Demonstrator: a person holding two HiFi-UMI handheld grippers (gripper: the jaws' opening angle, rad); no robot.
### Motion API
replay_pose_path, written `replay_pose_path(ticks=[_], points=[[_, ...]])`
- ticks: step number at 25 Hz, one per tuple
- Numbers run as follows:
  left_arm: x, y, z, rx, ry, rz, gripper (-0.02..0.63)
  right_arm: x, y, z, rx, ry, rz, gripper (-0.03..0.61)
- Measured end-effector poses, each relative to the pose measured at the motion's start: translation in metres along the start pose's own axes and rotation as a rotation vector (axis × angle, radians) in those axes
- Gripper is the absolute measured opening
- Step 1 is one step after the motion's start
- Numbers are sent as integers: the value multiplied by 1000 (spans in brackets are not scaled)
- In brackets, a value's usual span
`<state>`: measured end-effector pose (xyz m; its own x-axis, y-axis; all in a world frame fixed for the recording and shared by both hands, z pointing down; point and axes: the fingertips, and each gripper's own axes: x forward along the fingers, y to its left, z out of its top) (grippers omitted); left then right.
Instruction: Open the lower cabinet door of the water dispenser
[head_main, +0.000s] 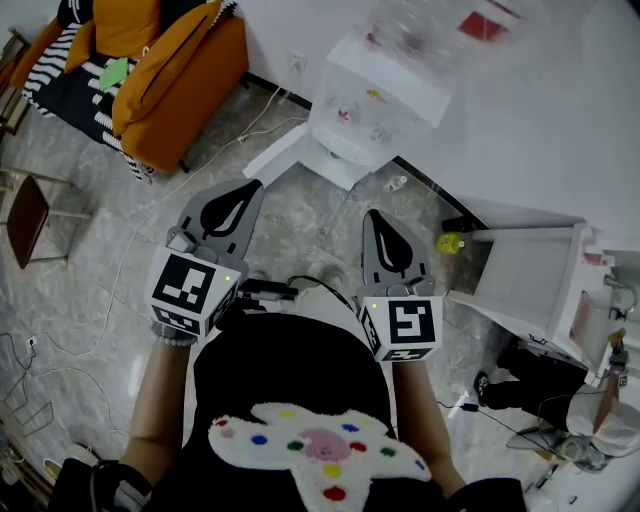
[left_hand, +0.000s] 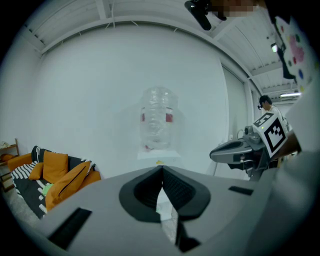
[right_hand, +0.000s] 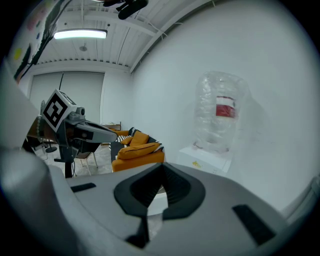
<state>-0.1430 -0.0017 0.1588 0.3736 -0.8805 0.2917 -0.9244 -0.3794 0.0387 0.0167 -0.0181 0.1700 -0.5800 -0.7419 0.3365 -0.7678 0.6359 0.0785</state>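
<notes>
The white water dispenser (head_main: 385, 95) stands against the wall ahead, with a clear bottle (left_hand: 158, 125) on top. A flat white panel (head_main: 280, 150) juts left from its foot; I cannot tell whether this is the lower door. Both grippers hang side by side well short of the dispenser and touch nothing. My left gripper (head_main: 250, 192) is shut, its dark pads meeting at the tips (left_hand: 162, 168), nothing between them. My right gripper (head_main: 375, 218) is likewise shut and empty (right_hand: 162, 165). Each gripper view shows the other gripper off to the side (left_hand: 240, 150) (right_hand: 82, 129) and the dispenser (right_hand: 220, 125) beyond.
An orange sofa (head_main: 170, 70) with striped cushions stands at the far left. A white stand (head_main: 530, 285) is at the right, a small yellow object (head_main: 449, 243) on the floor beside it. Cables trail over the marble floor (head_main: 300, 215). A brown chair (head_main: 25, 215) is at the left edge. Another person (head_main: 545, 385) sits at the lower right.
</notes>
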Motion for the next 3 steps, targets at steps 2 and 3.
replay_pose_path(ticks=[2, 3], points=[[0, 0, 0, -1, -1, 0, 13, 0, 0, 0, -4, -1, 1, 2], [0, -1, 0, -1, -2, 1, 12, 0, 1, 0, -6, -1, 2, 2]])
